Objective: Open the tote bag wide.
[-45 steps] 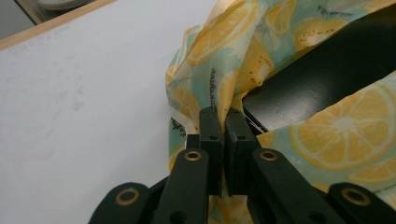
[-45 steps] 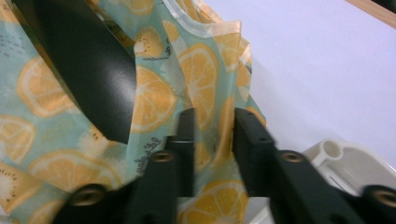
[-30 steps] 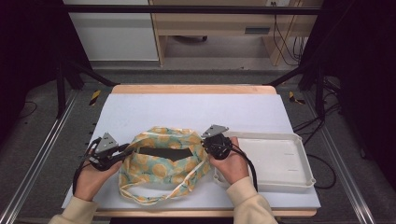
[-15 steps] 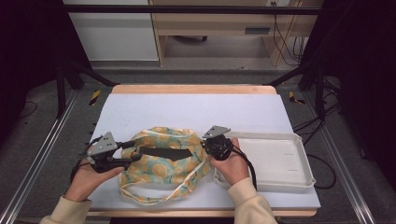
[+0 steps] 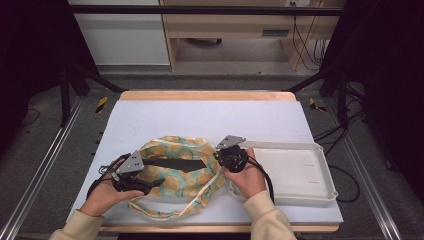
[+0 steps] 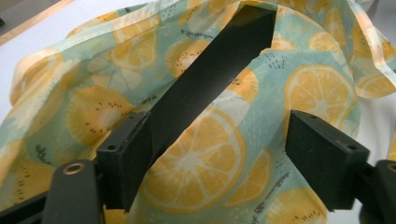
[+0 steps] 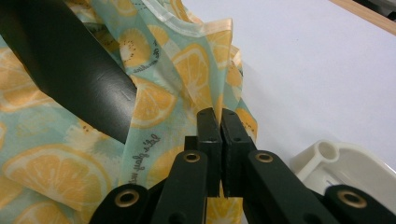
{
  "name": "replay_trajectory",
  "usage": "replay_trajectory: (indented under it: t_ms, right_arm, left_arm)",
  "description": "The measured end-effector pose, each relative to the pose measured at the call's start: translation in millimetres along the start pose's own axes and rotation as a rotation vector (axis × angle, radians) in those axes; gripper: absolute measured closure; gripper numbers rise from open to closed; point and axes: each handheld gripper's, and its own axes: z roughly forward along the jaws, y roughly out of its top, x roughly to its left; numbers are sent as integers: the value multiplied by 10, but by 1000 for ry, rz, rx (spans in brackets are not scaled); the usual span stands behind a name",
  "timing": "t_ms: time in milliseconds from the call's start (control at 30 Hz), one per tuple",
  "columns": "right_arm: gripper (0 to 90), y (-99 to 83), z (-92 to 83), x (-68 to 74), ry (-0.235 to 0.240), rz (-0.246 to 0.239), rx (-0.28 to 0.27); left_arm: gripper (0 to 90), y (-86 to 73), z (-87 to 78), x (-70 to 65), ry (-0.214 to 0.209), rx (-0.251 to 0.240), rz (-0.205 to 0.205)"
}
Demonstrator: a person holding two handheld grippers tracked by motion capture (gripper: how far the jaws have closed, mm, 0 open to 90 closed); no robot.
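Two grippers work one cloth bag (image 5: 180,170). The right gripper (image 7: 220,122) has its jaws pressed together on the bag's rim, a fold of the lemon-print cloth pinched between the pads. This grip appears to anchor the near-right edge of the mouth, so the opening stays lifted and taut. The left gripper (image 6: 219,154) has its jaws spread; they have just been opening, and no cloth is pinched between them. The bag's printed side lies in the gap and just ahead of the pads, untouched by the right pad as far as can be seen.

Beyond both sets of jaws, the dark mouth (image 5: 172,163) of the bag shows as a long narrow slot. Its long axis runs from one gripper across to the other, and the opening faces upward. The handle strap (image 5: 165,212) trails toward the person. A white tray (image 5: 320,170) sits just outside the right gripper, on the table (image 5: 210,120).
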Motion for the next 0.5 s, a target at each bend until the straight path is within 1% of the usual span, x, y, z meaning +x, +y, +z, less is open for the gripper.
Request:
replay_trajectory:
  t_ms: [67,100,133,200,233,267,367,400,467,500]
  right_arm:
    - [885,1,1,-1,1,0,0]
    - [885,1,1,-1,1,0,0]
    - [884,0,1,-1,1,1,0]
    - [884,0,-1,-2,1,1,-1]
    - [883,1,-2,-2,1,2,-2]
    - [883,1,-5,-1,0,2,-1]
    - [883,2,-3,-1,1,2,-3]
    - [883,3,-4,-1,2,2,-4]
    - [884,4,-5,-1,2,3,-4]
    - [885,4,-4,-2,3,3,-5]
  left_arm:
    - [309,-4,8,-11,-9,9,12]
    - [309,-4,11,-20,-6,14,19]
    - [331,0,9,-26,-2,19,31]
    - [395,9,1,-32,10,17,32]
    - [429,12,-6,-36,5,13,29]
    - [465,16,-17,-36,4,13,37]
    - [581,17,-39,-38,-5,14,32]
    - [619,19,-45,-46,-2,16,31]
    - [690,26,-57,-53,-6,23,41]
    - [712,27,-60,-61,-17,25,41]
